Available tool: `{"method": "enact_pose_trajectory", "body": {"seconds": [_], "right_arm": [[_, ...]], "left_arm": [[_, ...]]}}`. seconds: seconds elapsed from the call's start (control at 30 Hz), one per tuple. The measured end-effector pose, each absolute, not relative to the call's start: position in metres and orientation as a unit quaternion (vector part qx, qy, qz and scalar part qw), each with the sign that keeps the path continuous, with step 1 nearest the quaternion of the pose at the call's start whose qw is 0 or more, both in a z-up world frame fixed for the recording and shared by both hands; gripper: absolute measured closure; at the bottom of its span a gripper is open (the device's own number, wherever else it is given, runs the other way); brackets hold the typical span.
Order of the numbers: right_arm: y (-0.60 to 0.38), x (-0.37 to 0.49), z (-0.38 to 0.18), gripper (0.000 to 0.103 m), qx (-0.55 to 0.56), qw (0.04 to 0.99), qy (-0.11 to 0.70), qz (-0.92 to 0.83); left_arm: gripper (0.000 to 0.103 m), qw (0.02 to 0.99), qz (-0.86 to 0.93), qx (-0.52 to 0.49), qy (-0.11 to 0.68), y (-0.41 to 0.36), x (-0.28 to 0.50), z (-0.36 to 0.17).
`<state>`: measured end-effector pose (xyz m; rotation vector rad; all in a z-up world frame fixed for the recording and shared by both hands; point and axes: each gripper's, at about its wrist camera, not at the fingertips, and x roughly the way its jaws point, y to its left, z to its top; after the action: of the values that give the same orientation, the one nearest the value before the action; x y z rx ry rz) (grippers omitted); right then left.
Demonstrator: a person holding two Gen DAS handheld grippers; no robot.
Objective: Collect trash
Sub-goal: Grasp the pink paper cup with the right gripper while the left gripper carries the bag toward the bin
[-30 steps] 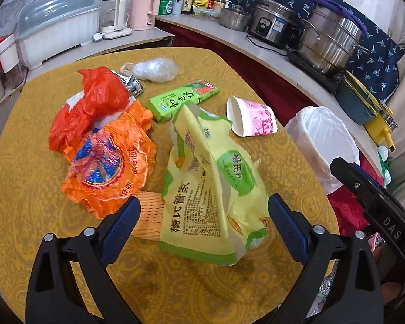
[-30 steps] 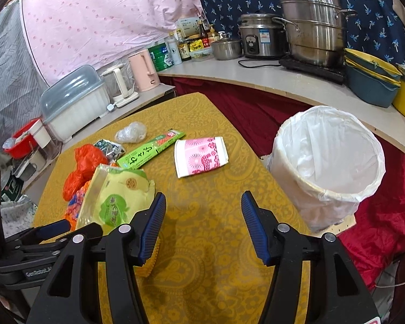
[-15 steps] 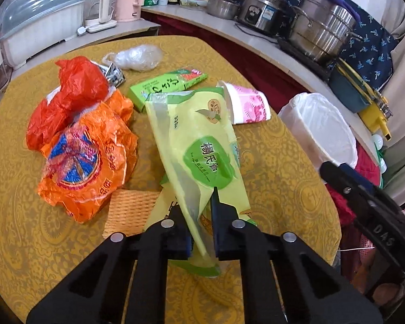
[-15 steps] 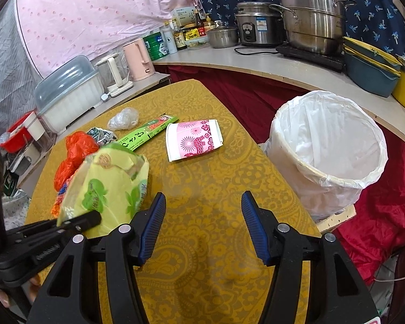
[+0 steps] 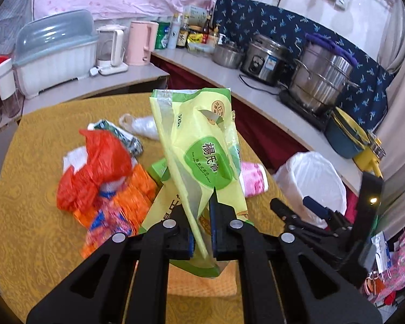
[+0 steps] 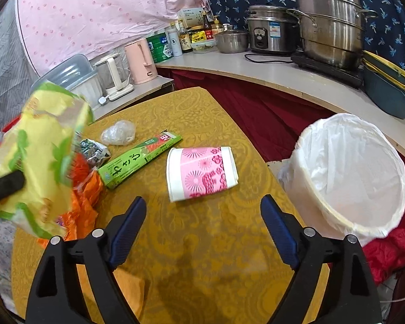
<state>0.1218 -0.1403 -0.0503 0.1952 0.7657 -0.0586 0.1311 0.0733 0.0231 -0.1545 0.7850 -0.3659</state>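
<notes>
My left gripper [image 5: 202, 216] is shut on a yellow-green snack bag [image 5: 199, 145] and holds it up off the yellow table [image 6: 202, 243]; the bag also shows at the left of the right wrist view [image 6: 37, 162]. My right gripper [image 6: 202, 216] is open and empty, low over the table, just short of a pink paper cup [image 6: 202, 172] lying on its side. A white-lined trash bin [image 6: 348, 172] stands beside the table's right edge. A green box [image 6: 137, 159], a red bag [image 5: 100, 162], an orange wrapper [image 5: 116, 210] and a clear plastic wad [image 6: 118, 132] lie on the table.
A counter behind holds steel pots [image 6: 329, 21], a rice cooker [image 6: 272, 29], bottles, a pink kettle [image 6: 141, 59] and a dish rack [image 5: 54, 54]. A tan foam pad [image 5: 202, 283] lies at the table's near edge. Red cloth hangs under the counter.
My left gripper closed on the yellow-green bag and has lifted it off the table. The right gripper moved forward toward the pink cup, still open.
</notes>
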Motion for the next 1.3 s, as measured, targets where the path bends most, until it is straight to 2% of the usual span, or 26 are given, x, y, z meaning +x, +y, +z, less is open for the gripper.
{"method": "enact_pose_trajectory", "body": {"seconds": [0.37,0.83,1.07,1.13,1.17,1.2,1.23,1.3], "right_arm": [[-0.131,0.19,-0.09,0.019,0.059,0.906,0.418,-0.031],[-0.132,0.218,-0.113,0.019,0.036,0.896,0.441,-0.037],[-0.137,0.213,-0.104,0.029,0.047,0.902,0.429,-0.031],[-0.139,0.21,-0.1,0.036,0.055,0.902,0.426,-0.029],[-0.14,0.209,-0.099,0.054,0.056,0.903,0.426,-0.029],[-0.141,0.207,-0.097,0.082,0.057,0.902,0.427,-0.028],[-0.143,0.206,-0.097,0.09,0.063,0.899,0.432,-0.025],[-0.148,0.203,-0.096,0.092,0.074,0.898,0.433,-0.026]], "left_arm": [[0.095,0.906,-0.176,-0.079,0.376,0.075,0.167,0.028],[0.095,0.89,-0.2,-0.071,0.403,0.055,0.189,0.003],[0.095,0.885,-0.206,-0.066,0.411,0.049,0.189,-0.003],[0.095,0.884,-0.208,-0.065,0.413,0.047,0.188,-0.004],[0.095,0.884,-0.209,-0.063,0.414,0.045,0.186,-0.005],[0.095,0.884,-0.21,-0.063,0.414,0.044,0.185,-0.005],[0.095,0.883,-0.212,-0.062,0.415,0.042,0.183,-0.005],[0.095,0.882,-0.214,-0.06,0.416,0.039,0.181,-0.005]]}}
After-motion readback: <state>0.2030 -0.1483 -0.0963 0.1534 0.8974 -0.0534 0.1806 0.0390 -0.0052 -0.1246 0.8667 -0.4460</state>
